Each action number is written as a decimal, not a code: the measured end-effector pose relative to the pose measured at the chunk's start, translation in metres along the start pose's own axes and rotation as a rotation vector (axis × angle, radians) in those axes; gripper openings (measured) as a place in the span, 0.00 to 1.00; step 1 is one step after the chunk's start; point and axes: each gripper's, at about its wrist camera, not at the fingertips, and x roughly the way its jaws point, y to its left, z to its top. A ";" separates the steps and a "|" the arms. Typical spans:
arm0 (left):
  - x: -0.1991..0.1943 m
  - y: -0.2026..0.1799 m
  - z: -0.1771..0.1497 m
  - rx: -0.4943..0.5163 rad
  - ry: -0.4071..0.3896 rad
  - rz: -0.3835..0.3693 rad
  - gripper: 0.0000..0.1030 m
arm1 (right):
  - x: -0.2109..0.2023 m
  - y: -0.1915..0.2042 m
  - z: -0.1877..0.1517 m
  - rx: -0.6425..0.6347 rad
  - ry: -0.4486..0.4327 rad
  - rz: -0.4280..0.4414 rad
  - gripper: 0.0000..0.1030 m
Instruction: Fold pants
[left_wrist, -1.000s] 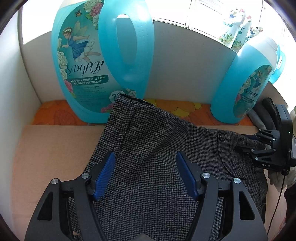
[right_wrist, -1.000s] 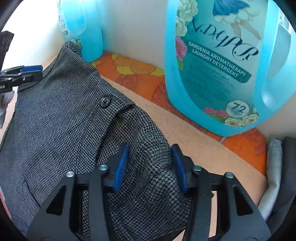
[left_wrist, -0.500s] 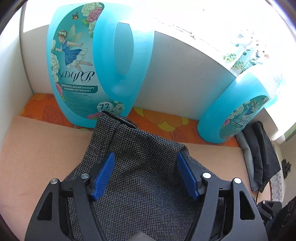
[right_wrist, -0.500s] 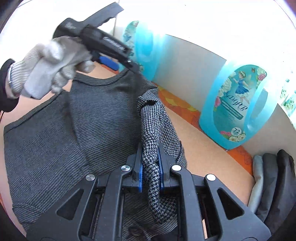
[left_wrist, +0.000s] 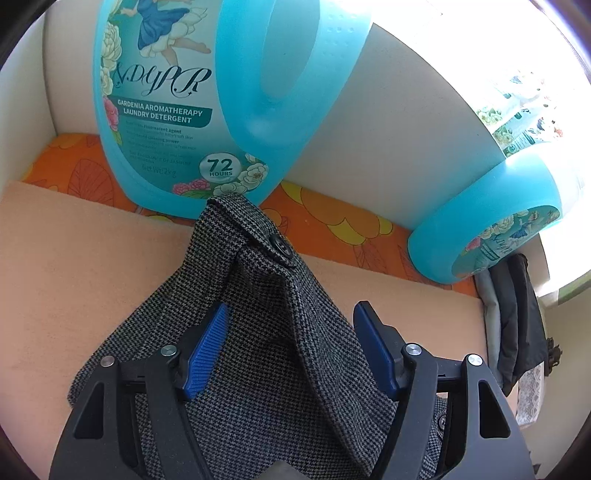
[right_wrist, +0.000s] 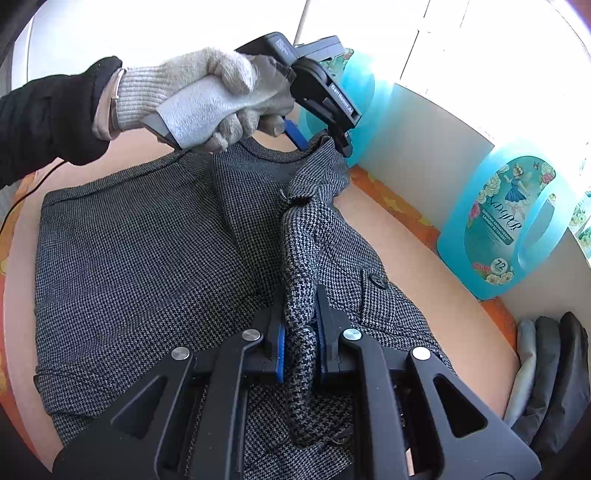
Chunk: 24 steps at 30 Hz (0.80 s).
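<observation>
Change: since a second ago, both grippers had raised the pants' (right_wrist: 147, 251) waistband off the table (right_wrist: 424, 266).
Right gripper (right_wrist: 300, 325): clamped on a bunched fold.
Left gripper (left_wrist: 291, 347): fingers spread wide, cloth draped between.
Pants: mostly flat, near a detergent jug (left_wrist: 207, 92).

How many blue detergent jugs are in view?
2. Left jug stands at the back wall, just behind the pants; right jug is further right along that wall. Window glare may hide more.
</observation>
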 end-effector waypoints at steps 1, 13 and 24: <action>0.004 0.002 0.002 -0.018 0.008 -0.011 0.68 | -0.004 0.000 0.000 0.001 -0.006 0.001 0.13; -0.009 0.012 0.002 -0.070 -0.087 -0.107 0.08 | -0.023 -0.011 0.004 0.024 -0.017 -0.087 0.13; -0.115 0.003 -0.030 0.027 -0.305 -0.157 0.06 | -0.042 -0.044 0.019 0.064 -0.042 -0.240 0.13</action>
